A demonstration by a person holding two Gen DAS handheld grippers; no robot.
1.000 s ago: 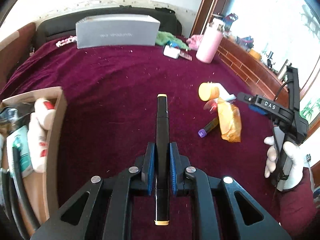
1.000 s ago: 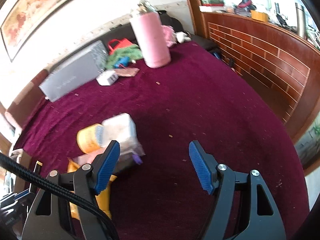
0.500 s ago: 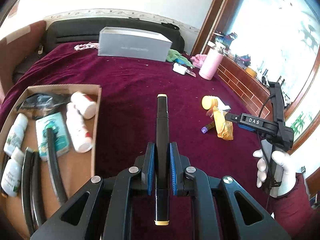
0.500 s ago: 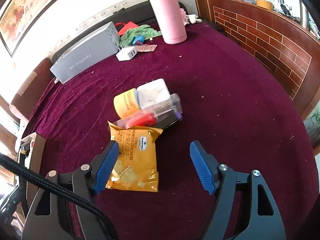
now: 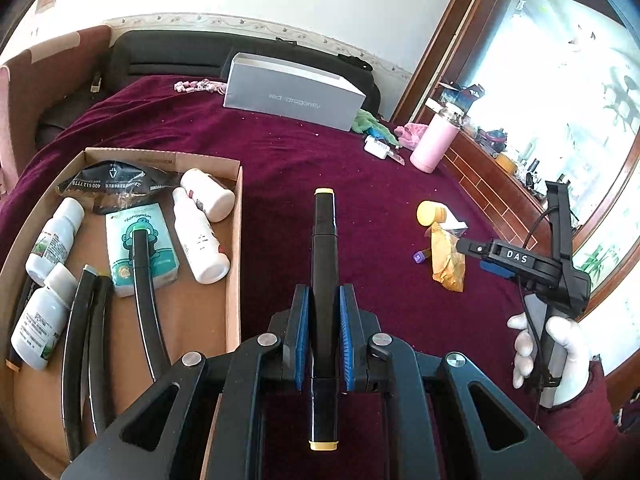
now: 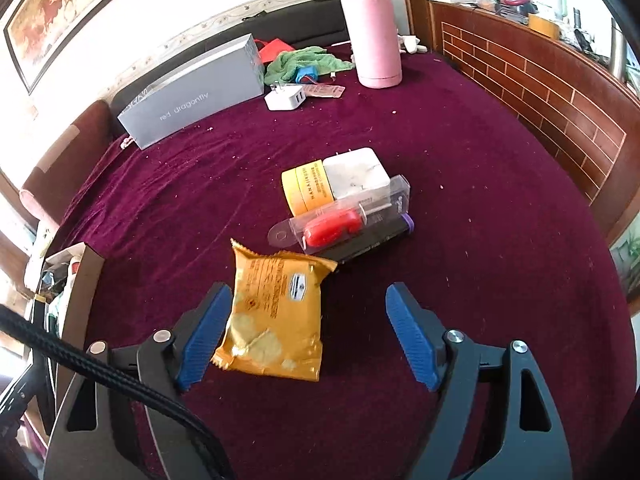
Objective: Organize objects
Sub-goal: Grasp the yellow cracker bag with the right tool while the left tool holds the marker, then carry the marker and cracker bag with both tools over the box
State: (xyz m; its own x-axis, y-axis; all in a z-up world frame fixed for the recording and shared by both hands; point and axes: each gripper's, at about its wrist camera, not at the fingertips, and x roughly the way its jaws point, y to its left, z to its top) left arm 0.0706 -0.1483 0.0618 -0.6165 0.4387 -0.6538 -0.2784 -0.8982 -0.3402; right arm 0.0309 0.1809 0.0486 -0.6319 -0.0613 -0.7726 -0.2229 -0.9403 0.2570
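My left gripper (image 5: 323,332) is shut on a black marker with yellow caps (image 5: 324,240), held above the maroon cloth just right of the cardboard box (image 5: 234,240). The box holds white bottles (image 5: 200,236), a teal packet, a black bag and black curved strips. My right gripper (image 6: 308,336) hovers over a yellow cracker packet (image 6: 272,312), its jaws opening, the packet lying by the left pad without being pressed. Beyond the packet lie a clear case with a red item (image 6: 340,220), a yellow jar (image 6: 306,192), a white plug block (image 6: 356,172) and a purple-capped marker (image 6: 406,222).
A grey carton (image 6: 192,100), a white charger (image 6: 284,98), a green cloth (image 6: 304,62) and a pink flask (image 6: 376,36) stand at the back. A brick-patterned wooden ledge (image 6: 540,92) borders the right. A gloved hand (image 5: 560,344) grips the right tool.
The left gripper swung left with the marker, bringing the whole box into view. The right gripper drew back and spread wider; the cracker packet now lies between its fingers.
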